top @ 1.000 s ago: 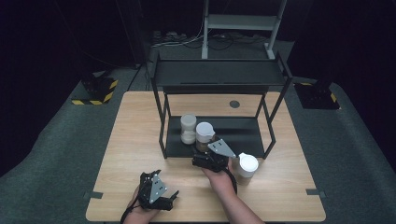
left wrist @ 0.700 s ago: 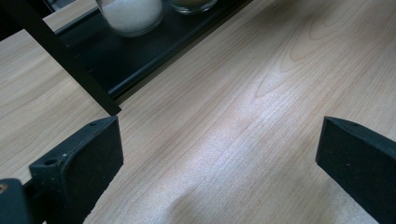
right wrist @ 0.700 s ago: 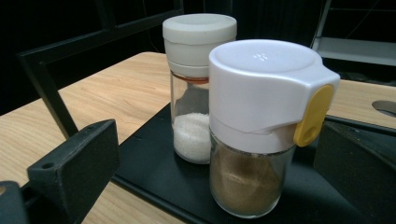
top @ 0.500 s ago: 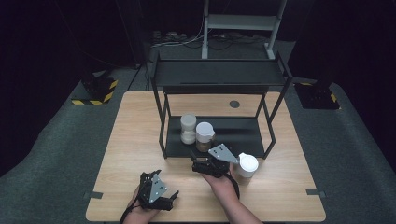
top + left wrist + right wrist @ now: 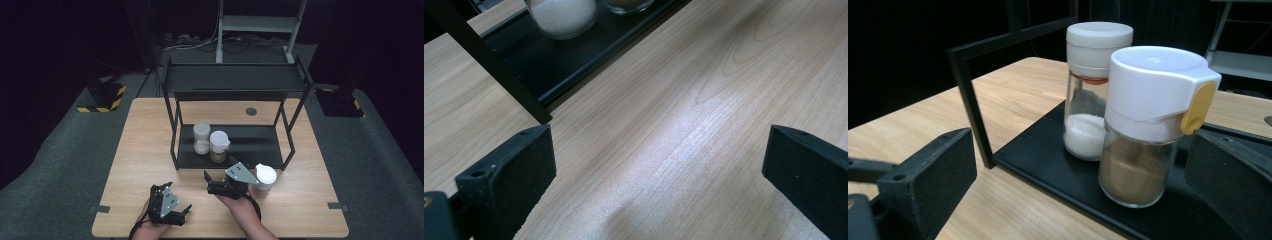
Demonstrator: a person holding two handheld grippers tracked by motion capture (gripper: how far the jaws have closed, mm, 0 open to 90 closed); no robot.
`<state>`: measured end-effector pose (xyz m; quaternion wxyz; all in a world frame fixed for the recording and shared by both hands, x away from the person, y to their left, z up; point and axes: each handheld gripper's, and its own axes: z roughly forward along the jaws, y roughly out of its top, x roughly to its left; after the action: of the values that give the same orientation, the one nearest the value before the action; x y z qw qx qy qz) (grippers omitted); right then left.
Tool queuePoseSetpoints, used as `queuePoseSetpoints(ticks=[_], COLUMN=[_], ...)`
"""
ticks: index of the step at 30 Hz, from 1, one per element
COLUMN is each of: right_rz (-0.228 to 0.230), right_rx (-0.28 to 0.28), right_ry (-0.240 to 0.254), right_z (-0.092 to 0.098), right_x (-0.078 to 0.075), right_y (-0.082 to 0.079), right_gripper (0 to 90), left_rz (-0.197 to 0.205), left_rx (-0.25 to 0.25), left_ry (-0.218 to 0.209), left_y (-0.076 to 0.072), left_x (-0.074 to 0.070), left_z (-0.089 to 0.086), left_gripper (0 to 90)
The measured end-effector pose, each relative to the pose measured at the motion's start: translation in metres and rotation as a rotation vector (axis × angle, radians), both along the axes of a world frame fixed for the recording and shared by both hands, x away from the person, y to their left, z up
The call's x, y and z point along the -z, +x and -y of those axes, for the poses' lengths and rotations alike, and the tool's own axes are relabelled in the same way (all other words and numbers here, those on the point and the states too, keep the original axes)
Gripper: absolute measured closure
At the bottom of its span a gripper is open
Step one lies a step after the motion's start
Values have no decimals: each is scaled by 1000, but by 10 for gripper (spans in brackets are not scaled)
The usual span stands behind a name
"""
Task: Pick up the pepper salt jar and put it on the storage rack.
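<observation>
On the lower shelf of a black two-tier rack (image 5: 260,145) stand two white-lidded jars. One holds white grains (image 5: 201,137) (image 5: 1093,90) (image 5: 561,15); the other holds brown powder (image 5: 219,146) (image 5: 1148,125) and has a yellow tab on its lid. My right gripper (image 5: 210,183) (image 5: 1075,150) is open on the table just in front of the shelf, facing both jars with nothing between its jaws. A third white-lidded jar (image 5: 265,177) stands on the table close to its right. My left gripper (image 5: 184,214) (image 5: 659,150) is open over bare wood near the front edge.
The wooden table (image 5: 145,150) carries the rack, whose front left post (image 5: 970,100) (image 5: 484,65) rises beside the jars. A round grey grommet (image 5: 251,111) sits behind the rack. A metal stand (image 5: 255,25) and black-and-yellow floor bases (image 5: 102,100) lie beyond the table.
My right gripper has drawn back a little from the rack toward the table's front edge. The left gripper and the jars stay put.
</observation>
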<state>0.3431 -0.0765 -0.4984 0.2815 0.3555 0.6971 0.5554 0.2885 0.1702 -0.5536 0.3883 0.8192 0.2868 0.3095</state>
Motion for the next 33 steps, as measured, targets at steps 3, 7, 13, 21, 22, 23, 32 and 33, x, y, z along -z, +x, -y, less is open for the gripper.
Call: queuePoseSetpoints(ticks=[3,7,13,21,22,23,32,33], right_rz=[6,13,15,14,14,15,13,9], right_rx=[-14,-42,-60,-89,-91,-93,-97,-99], right_ry=[-11,-31,-48,-87,-89,-92,-132,-141], right_z=[3,7,11,20,21,22,32,33], right_x=[0,2,5,17,18,19,31,34], right_y=[-7,-14,-23,-38,-39,-41,-49,-50], right_gripper=[0,0,0,0,0,0,0,0], left_rz=[-1,-3,-4,-5,-5,-5,-7,-7], left_rx=[-1,-1,-3,-3,-3,-4,-2,-2], left_ry=[-1,-1,-1,-4,-3,-5,-3,-4], left_y=[0,0,0,1,1,1,1,1], left_x=[0,0,0,0,0,0,0,0], left_z=[0,0,0,0,-1,0,0,-1], left_gripper=[8,9,9,9,9,9,9,9])
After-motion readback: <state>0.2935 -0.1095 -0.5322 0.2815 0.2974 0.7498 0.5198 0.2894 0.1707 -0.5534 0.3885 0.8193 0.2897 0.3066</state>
